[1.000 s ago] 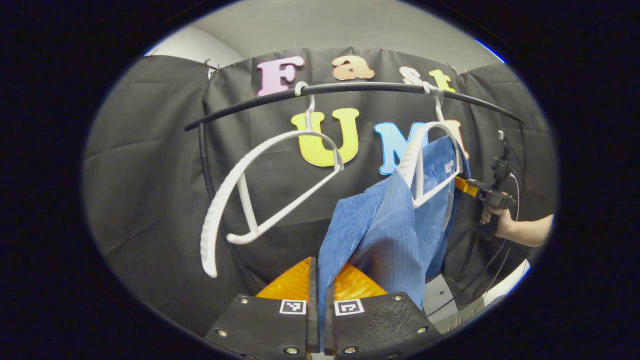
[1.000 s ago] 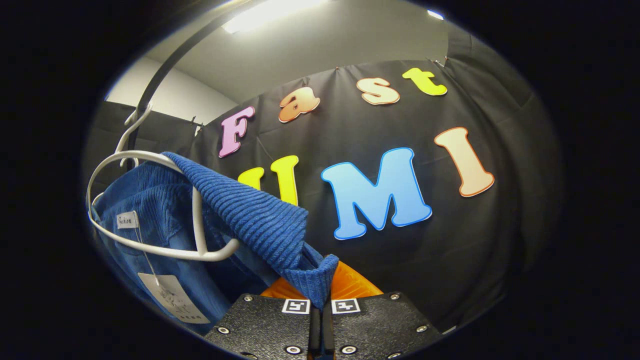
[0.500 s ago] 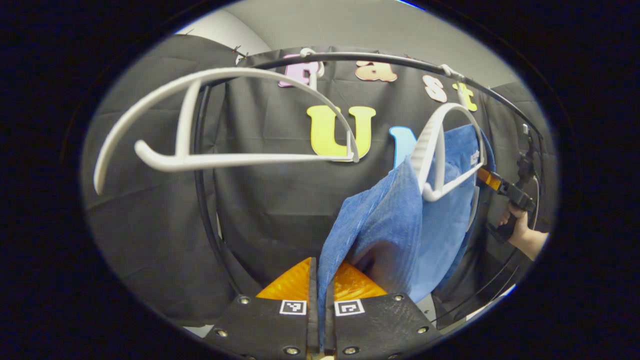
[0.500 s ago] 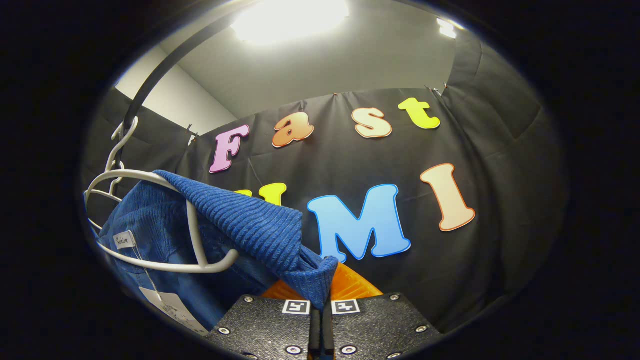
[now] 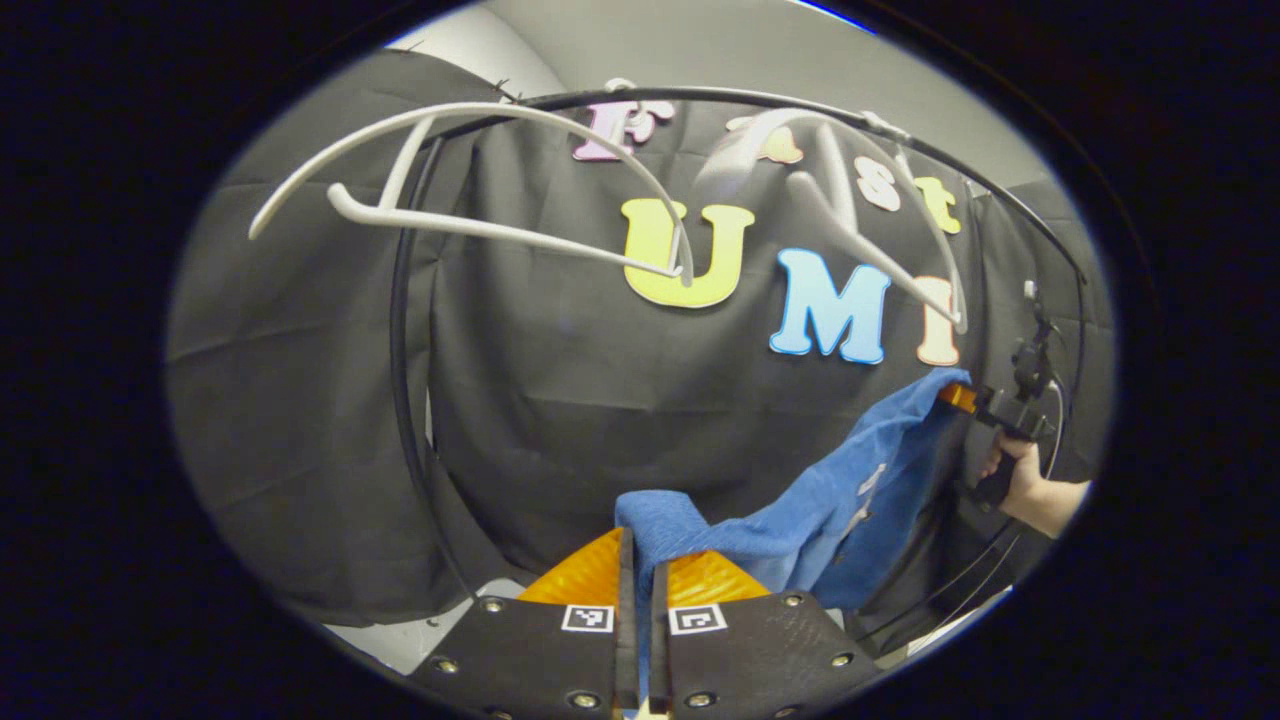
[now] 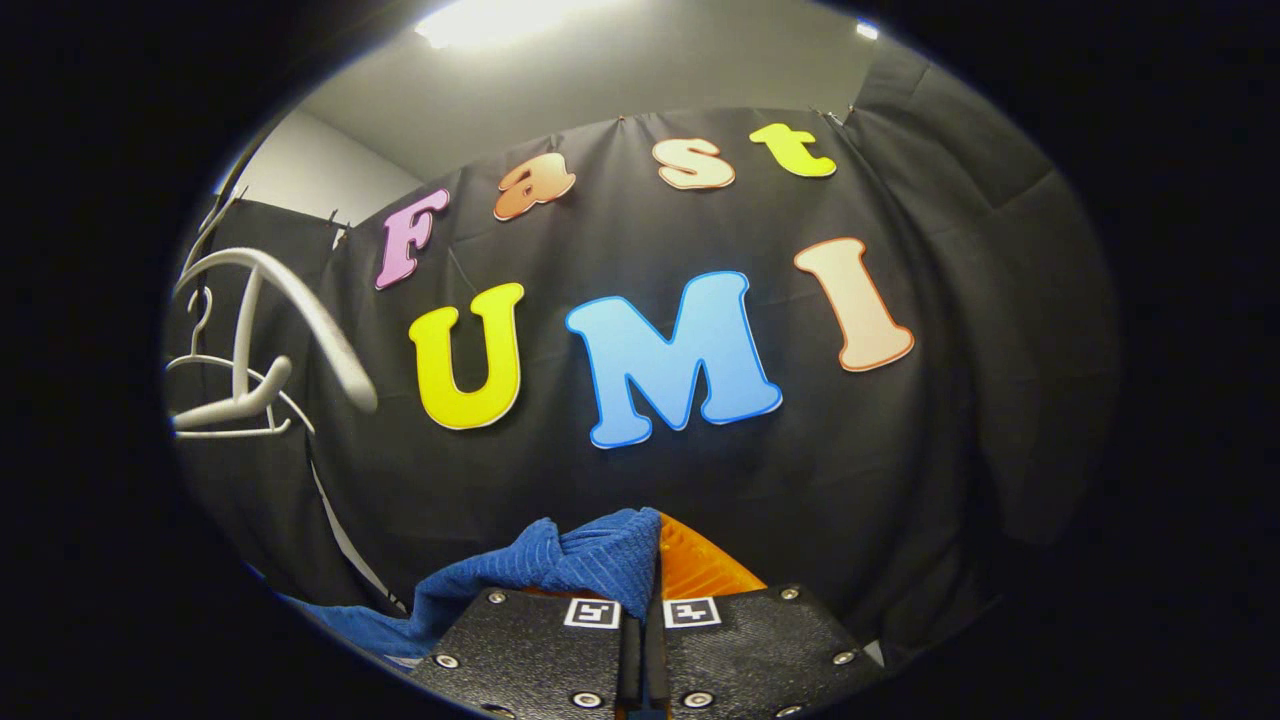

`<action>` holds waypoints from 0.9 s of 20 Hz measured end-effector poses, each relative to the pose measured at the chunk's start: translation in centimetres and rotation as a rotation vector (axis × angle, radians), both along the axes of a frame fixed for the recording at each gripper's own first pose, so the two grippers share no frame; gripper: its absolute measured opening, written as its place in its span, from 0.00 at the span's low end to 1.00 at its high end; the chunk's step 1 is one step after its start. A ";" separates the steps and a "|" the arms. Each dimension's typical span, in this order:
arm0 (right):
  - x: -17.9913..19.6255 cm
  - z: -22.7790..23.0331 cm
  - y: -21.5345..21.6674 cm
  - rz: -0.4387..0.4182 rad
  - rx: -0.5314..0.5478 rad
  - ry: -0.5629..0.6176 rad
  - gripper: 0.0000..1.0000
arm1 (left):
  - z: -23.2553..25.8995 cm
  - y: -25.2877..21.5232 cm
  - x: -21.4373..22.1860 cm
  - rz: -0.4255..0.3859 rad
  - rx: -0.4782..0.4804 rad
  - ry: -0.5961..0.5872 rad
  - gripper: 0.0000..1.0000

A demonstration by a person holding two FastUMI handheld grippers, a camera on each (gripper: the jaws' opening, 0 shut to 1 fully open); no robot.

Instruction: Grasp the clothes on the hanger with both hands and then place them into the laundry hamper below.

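I am holding the blue ribbed knit garment point(image 5: 800, 510) by two points so that it is hanging as a span between my hands rather than bunching. The left gripper point(image 5: 640, 560) is pinching one edge of the fabric, its jaws nearly closed with cloth running down the narrow gap; in the left gripper view the garment is stretching from there toward 2 o'clock, where the right gripper point(image 5: 965, 400) and the hand point(image 5: 1020, 485) gripping it are taking the far end. In the right gripper view, the right gripper point(image 6: 642, 560) is likewise standing nearly closed, with a fold of the blue fabric point(image 6: 570, 565) gathered at its tips and trailing off toward 8 o'clock. The garment is hanging clear of both white plastic hangers: the one at 11 o'clock point(image 5: 470, 215) and the one at 1 o'clock point(image 5: 850, 220) are both bare on the black curved rail point(image 5: 760, 98), the latter blurred, which suggests it is swinging. I am judging the removal step complete; the lowering step is remaining. I cannot locate the laundry hamper from here, so the descent calls for both hands keeping the span level and the grip firm, since a slipping corner could drop outside the hamper.
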State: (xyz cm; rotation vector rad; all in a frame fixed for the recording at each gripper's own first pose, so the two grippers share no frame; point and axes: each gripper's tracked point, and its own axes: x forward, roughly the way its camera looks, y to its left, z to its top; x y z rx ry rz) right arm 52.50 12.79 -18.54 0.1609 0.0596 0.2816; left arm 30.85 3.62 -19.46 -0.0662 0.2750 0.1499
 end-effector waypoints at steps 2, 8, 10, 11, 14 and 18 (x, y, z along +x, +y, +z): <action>-1.4 -0.8 -0.3 -0.007 -0.013 0.015 0.02 | 0.2 -1.1 -1.5 0.002 0.000 0.007 0.06; -9.0 -2.2 -1.8 0.009 -0.055 0.061 0.02 | 0.2 -3.3 -7.2 0.009 -0.009 0.024 0.05; -12.1 -2.7 -2.6 0.010 -0.082 0.084 0.01 | 0.3 -4.0 -9.5 0.001 0.006 0.039 0.06; -13.7 -3.2 -2.9 0.011 -0.099 0.101 0.01 | 0.5 -4.0 -10.6 -0.007 0.011 0.052 0.06; -18.4 -4.1 -4.3 -0.015 -0.150 0.159 0.00 | 0.8 -3.5 -13.9 -0.049 0.011 0.067 0.06; -24.3 -4.1 -5.8 -0.100 -0.182 0.211 0.02 | 2.4 -3.7 -16.8 -0.142 -0.011 0.056 0.05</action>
